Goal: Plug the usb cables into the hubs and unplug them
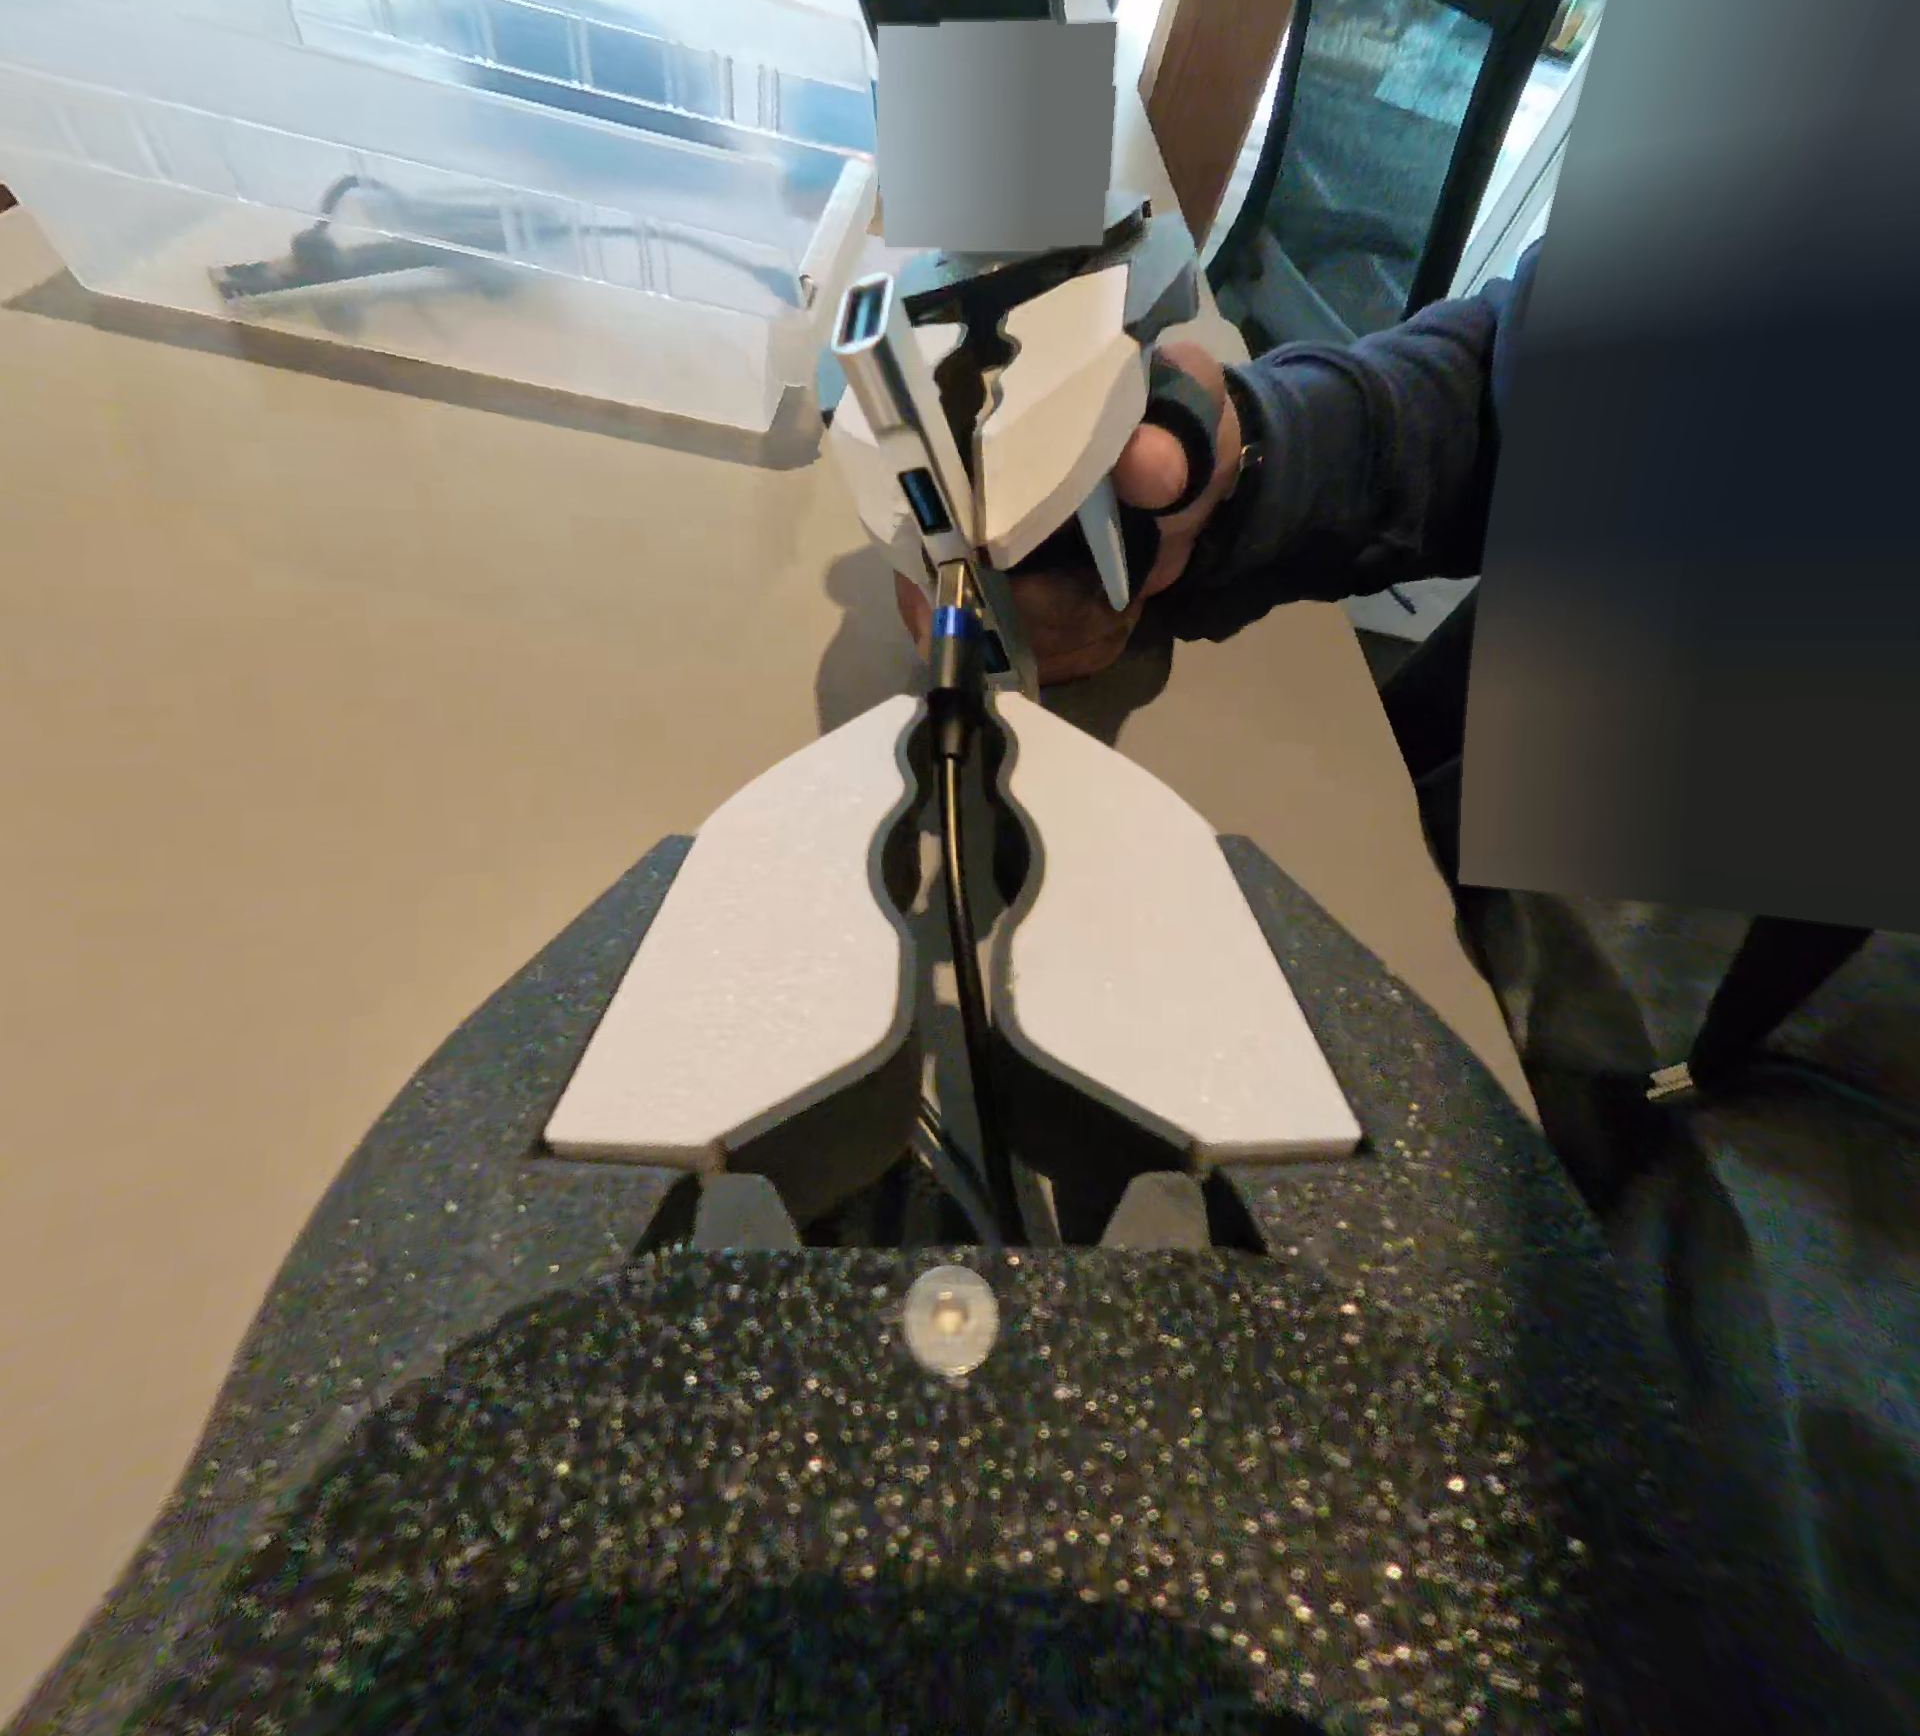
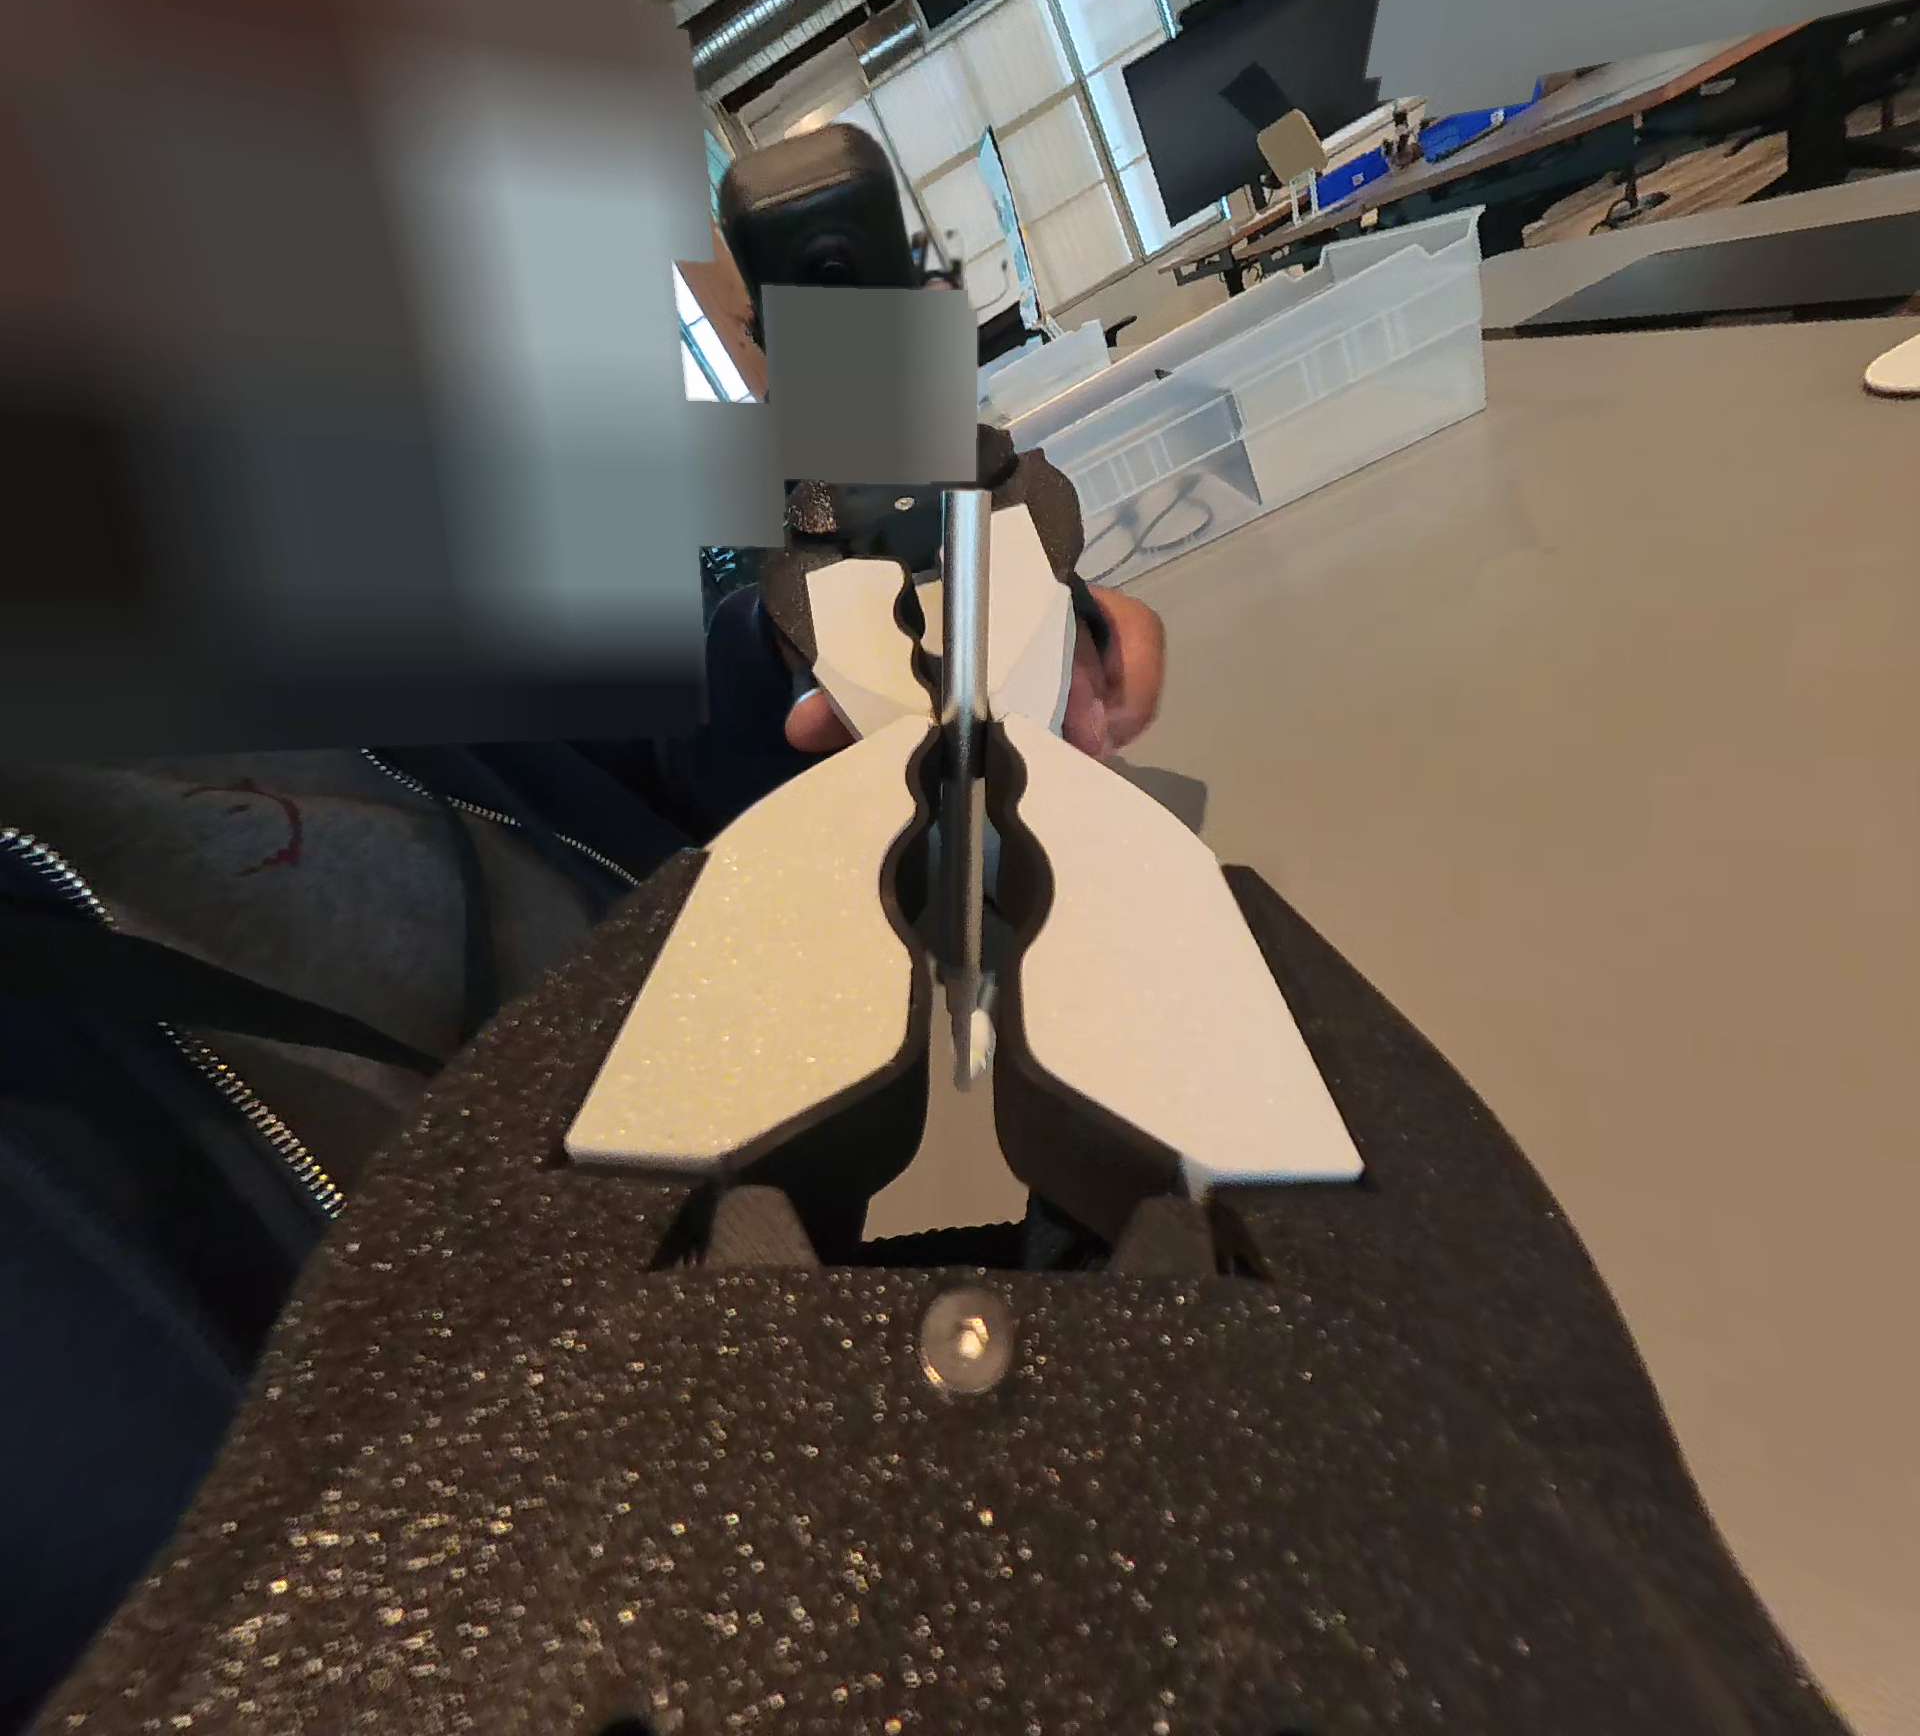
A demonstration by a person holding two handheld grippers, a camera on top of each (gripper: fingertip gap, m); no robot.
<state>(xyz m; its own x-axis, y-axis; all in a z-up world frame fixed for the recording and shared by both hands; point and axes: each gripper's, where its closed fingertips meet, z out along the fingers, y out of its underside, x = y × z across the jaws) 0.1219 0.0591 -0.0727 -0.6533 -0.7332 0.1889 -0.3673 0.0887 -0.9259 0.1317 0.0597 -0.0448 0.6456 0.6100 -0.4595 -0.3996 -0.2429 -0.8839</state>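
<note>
Above a beige table (image 1: 364, 699), the left gripper (image 1: 961, 710) pinches a black cable (image 1: 961, 855) just behind its plug (image 1: 954, 637), whose tip meets a port on a silver hub (image 1: 909, 429). The right gripper (image 2: 961, 741) clamps that hub (image 2: 964, 647) edge-on. The plug looks seated or nearly so; unplugging seems left. More cables lie in a clear bin (image 1: 416, 232) behind.

Clear plastic bin (image 1: 436, 232) on beige table (image 1: 364, 751)

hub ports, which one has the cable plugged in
The port on the silver hub nearest the left gripper: the black cable enters there, while the blue side port and end port sit empty.
</note>
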